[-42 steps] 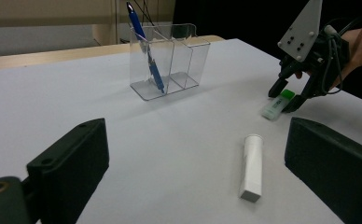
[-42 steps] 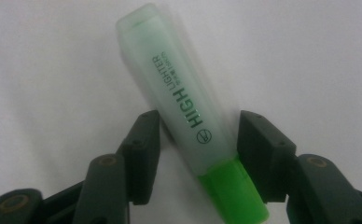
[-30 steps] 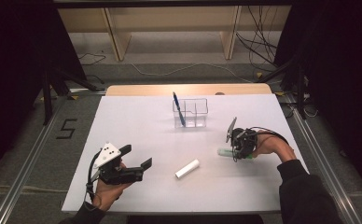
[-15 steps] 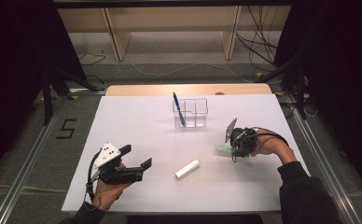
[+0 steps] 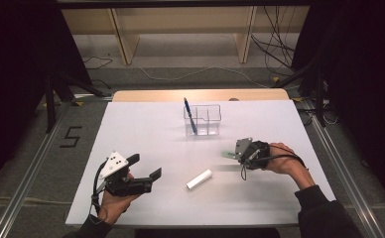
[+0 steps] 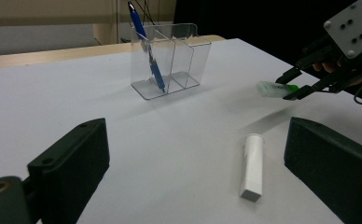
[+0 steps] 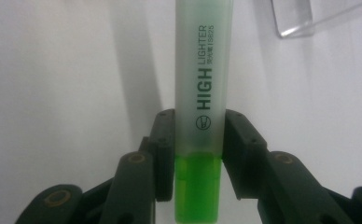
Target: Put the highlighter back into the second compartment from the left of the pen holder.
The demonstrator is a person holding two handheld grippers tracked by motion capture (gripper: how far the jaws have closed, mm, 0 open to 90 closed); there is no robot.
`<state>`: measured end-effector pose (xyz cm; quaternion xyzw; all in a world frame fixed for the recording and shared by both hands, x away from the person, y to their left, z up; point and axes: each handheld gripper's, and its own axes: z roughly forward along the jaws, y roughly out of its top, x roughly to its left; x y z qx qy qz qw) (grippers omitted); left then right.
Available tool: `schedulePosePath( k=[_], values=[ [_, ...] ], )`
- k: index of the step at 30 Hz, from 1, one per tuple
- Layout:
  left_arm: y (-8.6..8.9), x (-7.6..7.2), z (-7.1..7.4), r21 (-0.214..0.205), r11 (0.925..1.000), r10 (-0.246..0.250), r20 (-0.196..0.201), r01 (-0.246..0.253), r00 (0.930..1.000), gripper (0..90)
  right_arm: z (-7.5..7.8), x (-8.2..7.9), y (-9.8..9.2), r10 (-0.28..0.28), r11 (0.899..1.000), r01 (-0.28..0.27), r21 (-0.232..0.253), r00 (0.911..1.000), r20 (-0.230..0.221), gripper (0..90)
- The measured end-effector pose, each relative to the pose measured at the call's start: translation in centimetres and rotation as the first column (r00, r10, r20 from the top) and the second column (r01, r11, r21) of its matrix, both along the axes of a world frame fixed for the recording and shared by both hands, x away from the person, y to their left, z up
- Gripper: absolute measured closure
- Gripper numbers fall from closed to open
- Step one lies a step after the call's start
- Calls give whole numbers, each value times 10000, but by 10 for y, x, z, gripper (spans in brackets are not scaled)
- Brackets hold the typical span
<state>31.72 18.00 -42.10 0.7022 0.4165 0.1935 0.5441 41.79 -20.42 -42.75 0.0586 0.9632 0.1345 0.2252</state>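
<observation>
High view: fixed overhead, on the person's side, facing forward and down; takes in the whole white surface [image 5: 146, 129], far off.

Left gripper view: rides the left gripper [image 6: 193, 172], low above the surface, looking level across it between its two black jaws toward the clear organizer [image 6: 172, 60] and the right gripper [image 6: 295, 86].

Right gripper view: rides the right gripper [image 7: 192, 154], very close, looking along its jaws at the green highlighter [image 7: 202, 84].

Shared: organizer, highlighter and white tube [image 5: 199, 179] appear in the high and left gripper views.
</observation>
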Motion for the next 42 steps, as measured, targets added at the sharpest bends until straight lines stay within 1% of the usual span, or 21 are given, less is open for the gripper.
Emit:
schedulePosePath(
  k=[4,8,12,16,20,22,23,24,26,28,29,30,32,33,35,36,37,38,40,41,42],
  values=[
    [0,0,0,32,10000,27,-31,-27,10000,61,0,-13,6,185,9995,-203,246,9975,686,671],
    [0,0,0,90,10000,17,-30,-17,10000,62,-1,-27,12,295,9978,-369,545,9910,1308,672],
    [0,1,0,155,9999,39,-87,-38,10000,63,-2,-40,18,553,9952,-707,673,9766,2077,672],
    [-1,3,1,289,9996,-26,-102,29,9999,65,-2,-51,25,820,9918,-1024,765,9688,2339,672],
    [-6,5,3,364,9992,-178,-225,186,9996,67,-2,-57,31,1294,9875,-1482,541,9568,2602,672],
    [-10,7,7,361,9988,-328,-340,340,9989,69,-3,-59,34,1490,9847,-1683,457,9483,2802,672],
    [-12,9,9,358,9982,-456,-410,471,9981,70,-3,-62,35,1395,9867,-1574,407,9485,2844,672],
    [-16,11,11,480,9970,-577,-550,604,9968,74,-4,-64,36,1409,9863,-1601,404,9434,3002,672],
    [-24,16,13,758,9920,-936,-1011,1014,9905,82,-4,-67,39,1583,9833,-1784,354,9354,3163,672],
    [-33,21,16,1110,9833,-1279,-1421,1442,9816,92,-4,-72,42,1656,9823,-1854,252,9244,3436,672],
    [-38,23,17,1285,9773,-1468,-1612,1682,9759,99,-5,-74,44,1699,9818,-1891,185,9174,3599,672],
    [-43,25,18,1414,9715,-1636,-1801,1901,9699,103,-6,-75,45,1890,9784,-2065,40,9033,3852,672],
    [-53,28,20,1664,9629,-1778,-2000,2123,9635,103,-6,-78,48,2019,9757,-2193,-25,8937,4006,672],
    [-57,30,21,1692,9618,-1814,-1958,2154,9637,107,-7,-80,49,2052,9752,-2213,-68,8919,4029,672],
    [-63,34,24,1721,9540,-2054,-2221,2456,9532,117,-8,-84,51,2161,9734,-2283,-216,8817,4193,672],
    [-65,37,26,1894,9450,-2183,-2416,2666,9455,121,-7,-85,52,2295,9704,-2397,-289,8789,4182,672],
    [-69,38,27,2023,9393,-2227,-2546,2770,9411,124,-7,-86,53,2277,9710,-2371,-314,8761,4250,672],
    [-72,39,28,2129,9344,-2264,-2639,2855,9376,127,-7,-87,55,2378,9682,-2469,-393,8613,4489,672],
    [-77,43,31,2169,9285,-2371,-2783,3014,9308,148,-7,-90,56,2457,9674,-2459,-602,8545,4576,672],
    [-79,44,31,2249,9242,-2407,-2841,3085,9281,148,-8,-91,58,2553,9647,-2547,-670,8415,4761,672],
    [-82,46,32,2308,9182,-2481,-2985,3219,9216,148,-8,-91,59,2766,9592,-2684,-895,8235,4953,672]
  ],
)
